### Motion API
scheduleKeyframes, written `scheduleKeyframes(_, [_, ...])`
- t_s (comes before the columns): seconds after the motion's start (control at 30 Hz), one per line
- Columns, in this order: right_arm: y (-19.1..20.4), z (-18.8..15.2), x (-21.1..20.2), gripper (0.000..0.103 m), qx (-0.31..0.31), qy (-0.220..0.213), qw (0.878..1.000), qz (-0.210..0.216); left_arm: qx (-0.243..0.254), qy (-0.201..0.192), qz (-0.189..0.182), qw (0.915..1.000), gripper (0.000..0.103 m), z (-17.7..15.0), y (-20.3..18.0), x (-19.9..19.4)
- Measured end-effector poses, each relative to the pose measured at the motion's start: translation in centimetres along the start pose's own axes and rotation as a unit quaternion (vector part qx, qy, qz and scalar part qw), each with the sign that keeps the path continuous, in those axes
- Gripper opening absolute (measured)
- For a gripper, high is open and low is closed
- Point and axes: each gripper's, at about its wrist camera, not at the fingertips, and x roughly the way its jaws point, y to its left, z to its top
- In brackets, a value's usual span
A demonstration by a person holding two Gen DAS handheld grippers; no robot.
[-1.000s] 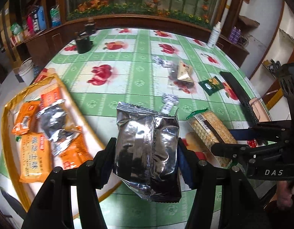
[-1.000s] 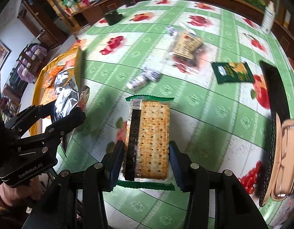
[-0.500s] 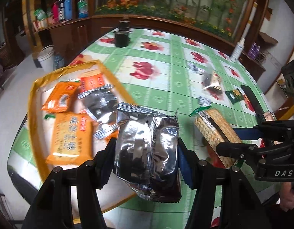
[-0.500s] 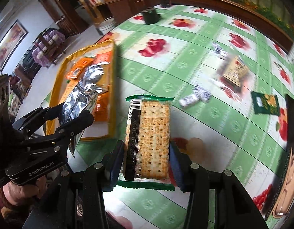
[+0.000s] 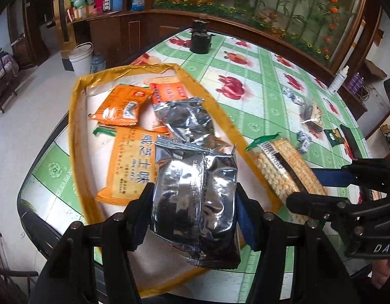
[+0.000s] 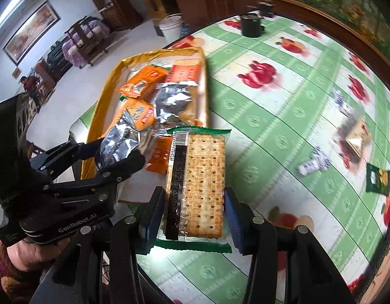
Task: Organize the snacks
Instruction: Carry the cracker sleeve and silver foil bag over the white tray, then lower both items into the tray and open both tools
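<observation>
Hand-held grippers over the yellow-rimmed tray (image 5: 75,116): left hand-held gripper (image 5: 195,210) clamps a crinkled silver foil snack bag (image 5: 195,202), right hand-held gripper (image 6: 195,207) grips a clear-wrapped cracker pack (image 6: 197,185).

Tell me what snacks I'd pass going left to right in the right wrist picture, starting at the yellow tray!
yellow tray → silver packet → cracker pack → small black-and-white wrapped snacks → green packet

Crinkled glossy silver foil snack pouch (image 5: 195,202), frame centre. Clear smooth plastic wrap on tan cracker pack (image 6: 197,185). Glossy green-checked plastic tablecloth (image 5: 258,96). Shiny yellow-rimmed tray (image 5: 75,126), left.
</observation>
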Motion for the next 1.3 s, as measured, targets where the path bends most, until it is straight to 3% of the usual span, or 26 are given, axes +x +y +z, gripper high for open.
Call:
scheduleKeyframes(0.57, [3.1,2.7,4.7,0.051,-0.007,0.020,1.000,0.021,-0.008,0.018,0.018,0.9996,0.059,-0.4,3.9,1.5])
scheduleKeyframes(1.0, [2.9,3.8,7.0,0.051,0.015,0.045,0.999,0.023,0.009,-0.005,0.036,0.9993,0.059,-1.5,3.3,1.1])
scheduleKeyframes(1.3, [2.8,3.4,7.0,0.051,0.024,0.048,0.998,0.031,0.002,0.003,0.028,0.9996,0.061,-1.3,2.7,1.5])
